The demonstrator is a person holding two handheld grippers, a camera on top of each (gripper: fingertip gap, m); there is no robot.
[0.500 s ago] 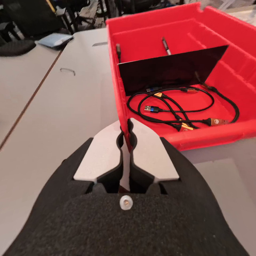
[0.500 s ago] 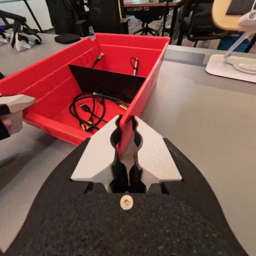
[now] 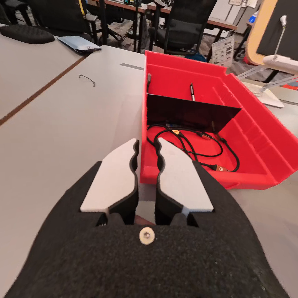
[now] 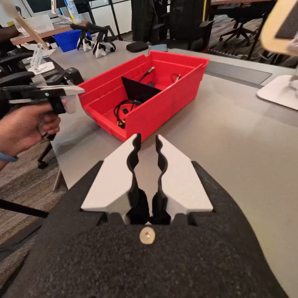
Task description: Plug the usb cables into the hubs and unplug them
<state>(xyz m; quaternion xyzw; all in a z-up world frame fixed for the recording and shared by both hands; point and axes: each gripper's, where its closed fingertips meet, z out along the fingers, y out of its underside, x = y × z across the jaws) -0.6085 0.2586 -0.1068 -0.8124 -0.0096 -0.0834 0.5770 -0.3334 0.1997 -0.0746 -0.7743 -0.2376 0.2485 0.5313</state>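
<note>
Black usb cables (image 3: 190, 145) lie tangled in the red bin (image 3: 258, 145), at one o'clock from the left gripper (image 3: 147, 141). They look light and floppy, so grab a hard plug end. Both the left gripper and right gripper (image 4: 148, 137) have fingers apart, holding nothing.

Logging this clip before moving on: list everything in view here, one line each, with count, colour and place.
bin: one, red, on the grey table.
divider: one, black, upright across the bin.
USB cables: several, black, tangled in the near compartment.
cable ends: two, dark, in the far compartment.
pouch: one, blue, far table edge.
office chairs: several, black, behind.
left gripper: fingers open, straddling the bin's near corner.
right gripper: fingers open, short of the bin.
hand: one, holding the left gripper.
</note>
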